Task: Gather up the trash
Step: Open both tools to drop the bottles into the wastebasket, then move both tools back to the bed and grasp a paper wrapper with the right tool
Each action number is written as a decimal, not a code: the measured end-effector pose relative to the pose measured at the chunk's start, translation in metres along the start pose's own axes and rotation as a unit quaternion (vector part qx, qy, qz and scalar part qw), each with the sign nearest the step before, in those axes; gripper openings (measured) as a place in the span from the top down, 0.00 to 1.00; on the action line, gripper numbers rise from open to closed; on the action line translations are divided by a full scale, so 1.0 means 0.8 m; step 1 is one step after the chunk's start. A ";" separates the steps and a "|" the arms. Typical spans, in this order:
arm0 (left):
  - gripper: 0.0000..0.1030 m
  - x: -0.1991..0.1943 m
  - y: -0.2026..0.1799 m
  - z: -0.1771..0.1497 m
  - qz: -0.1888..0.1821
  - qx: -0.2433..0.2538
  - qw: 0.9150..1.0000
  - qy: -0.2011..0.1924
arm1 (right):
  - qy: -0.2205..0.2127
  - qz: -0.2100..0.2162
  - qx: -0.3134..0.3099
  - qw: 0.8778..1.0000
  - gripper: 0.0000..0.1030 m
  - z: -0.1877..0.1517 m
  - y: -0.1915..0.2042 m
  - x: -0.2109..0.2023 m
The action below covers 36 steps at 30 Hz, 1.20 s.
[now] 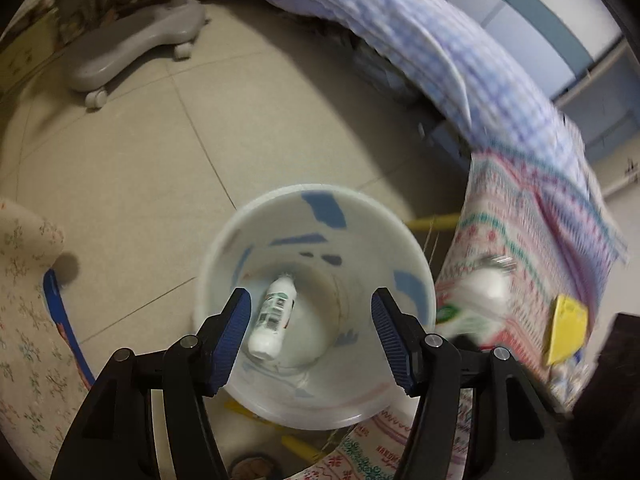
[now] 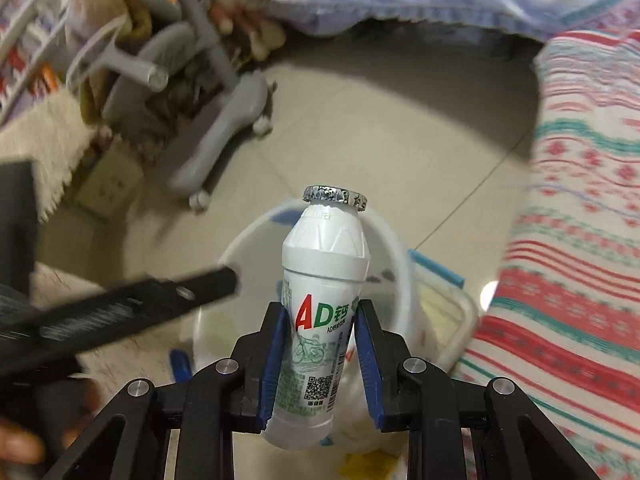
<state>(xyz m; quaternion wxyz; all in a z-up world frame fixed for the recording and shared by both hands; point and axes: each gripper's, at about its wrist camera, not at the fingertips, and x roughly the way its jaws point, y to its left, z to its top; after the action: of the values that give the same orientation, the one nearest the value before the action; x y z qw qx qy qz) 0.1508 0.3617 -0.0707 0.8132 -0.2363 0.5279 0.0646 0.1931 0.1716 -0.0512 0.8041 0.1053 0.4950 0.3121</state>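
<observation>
Over the white bin (image 2: 304, 320), we carry a second bottle (image 2: 320, 312).
Right gripper (image 2: 320, 356) fingers clamp it; left gripper (image 1: 312, 336), spread wide, holds nothing; centre before releasing.

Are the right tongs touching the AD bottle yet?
Touching. The right wrist view shows both blue pads pressed against the AD bottle, holding it upright above the white bin.

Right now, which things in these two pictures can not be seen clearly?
- Left wrist view: motion blur smears the white wrapper on the patterned blanket; its kind is unclear.
- Left wrist view: the label on the bottle inside the bin is too small to read.
- Right wrist view: the held bottle hides the bin's inside.
</observation>
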 end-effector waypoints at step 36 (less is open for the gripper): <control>0.36 -0.033 -0.302 -0.111 -0.080 0.233 0.969 -0.002 | -0.182 -0.163 0.135 0.960 0.32 -0.081 -0.285 -0.416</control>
<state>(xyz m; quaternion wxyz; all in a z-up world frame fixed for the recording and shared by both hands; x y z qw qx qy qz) 0.1514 0.1126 -0.0007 0.8496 -0.0813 0.5060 -0.1249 0.1231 -0.2180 0.0514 0.8988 0.1859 0.3882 0.0828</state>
